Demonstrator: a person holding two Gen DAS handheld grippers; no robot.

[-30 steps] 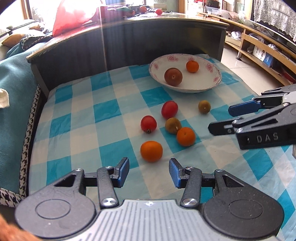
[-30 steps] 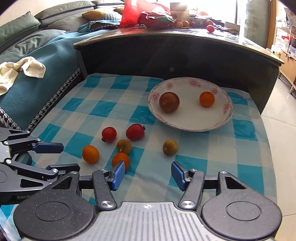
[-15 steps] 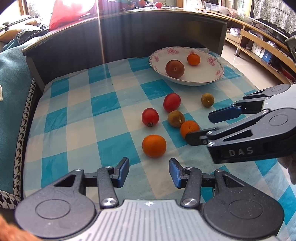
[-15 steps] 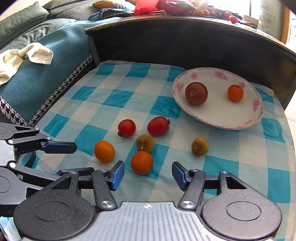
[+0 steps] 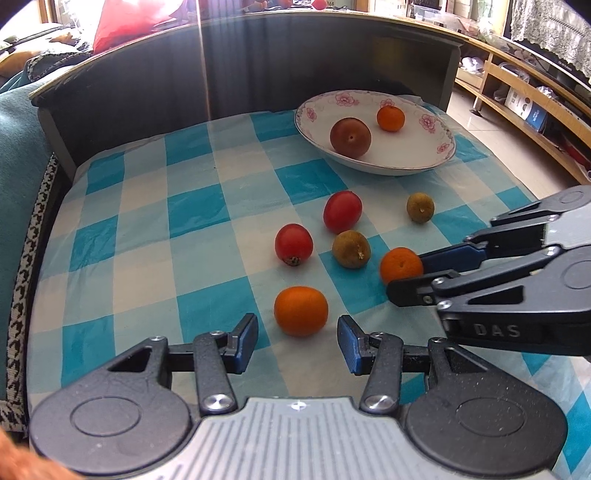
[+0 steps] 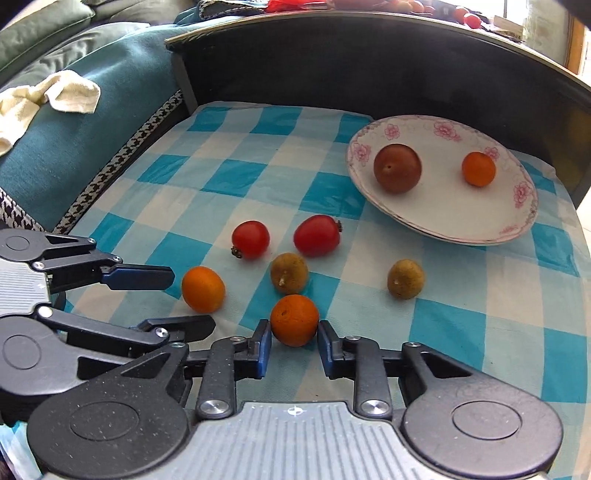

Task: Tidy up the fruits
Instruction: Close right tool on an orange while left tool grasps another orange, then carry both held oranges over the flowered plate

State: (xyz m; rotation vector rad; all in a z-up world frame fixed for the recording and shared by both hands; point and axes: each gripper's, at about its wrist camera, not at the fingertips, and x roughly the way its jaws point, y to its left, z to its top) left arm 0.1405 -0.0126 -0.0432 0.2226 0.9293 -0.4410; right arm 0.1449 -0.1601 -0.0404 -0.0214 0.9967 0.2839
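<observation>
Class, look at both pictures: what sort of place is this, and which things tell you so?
Probably a home living room: a sofa with a towel on it beside the checked cloth, wooden shelves along the wall, and a lace curtain.

A blue-and-white checked cloth covers the low surface at center frame. Behind it rises a dark curved panel. A teal sofa with 1 cream towel fills the upper left; wooden shelving lines the upper right.
</observation>
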